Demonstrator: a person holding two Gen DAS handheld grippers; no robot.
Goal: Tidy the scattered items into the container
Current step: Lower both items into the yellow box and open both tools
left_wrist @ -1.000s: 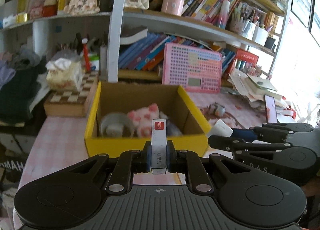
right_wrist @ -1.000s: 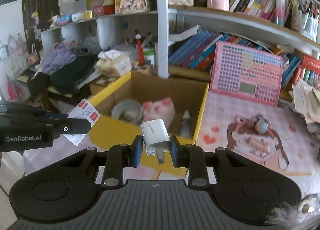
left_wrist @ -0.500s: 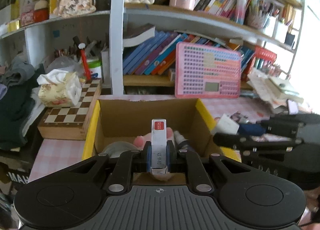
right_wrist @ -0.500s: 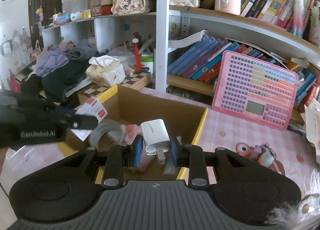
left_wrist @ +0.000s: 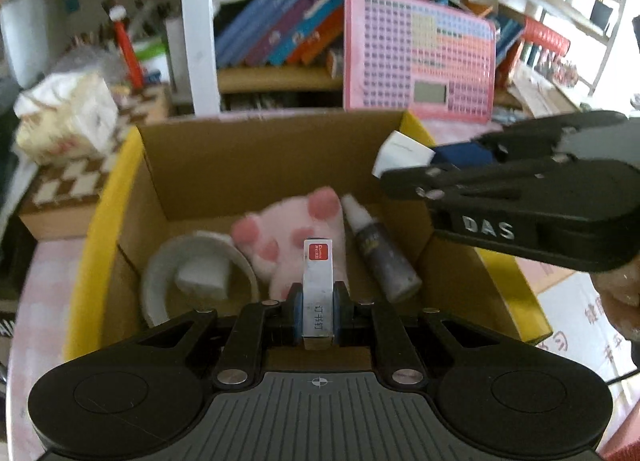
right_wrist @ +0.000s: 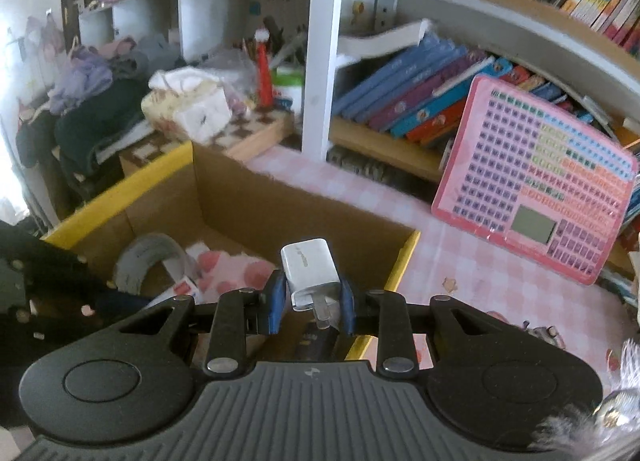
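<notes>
Both grippers have carried their loads from in front of the cardboard box [left_wrist: 256, 165] to above its inside, the left gripper [left_wrist: 318, 311] clamping a staple box [left_wrist: 318, 285], the right gripper [right_wrist: 312, 301] a white charger [right_wrist: 310, 271], so release looks next.

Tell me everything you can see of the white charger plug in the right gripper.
The white charger plug is a small rounded block of glossy plastic with faint grey lettering on its upper face and metal prongs pointing back toward the camera. The right gripper is shut on it, blue pads pressing its two sides, and it sits slightly tilted. It hangs above the open cardboard box, near the yellow rim, touching nothing else.
</notes>
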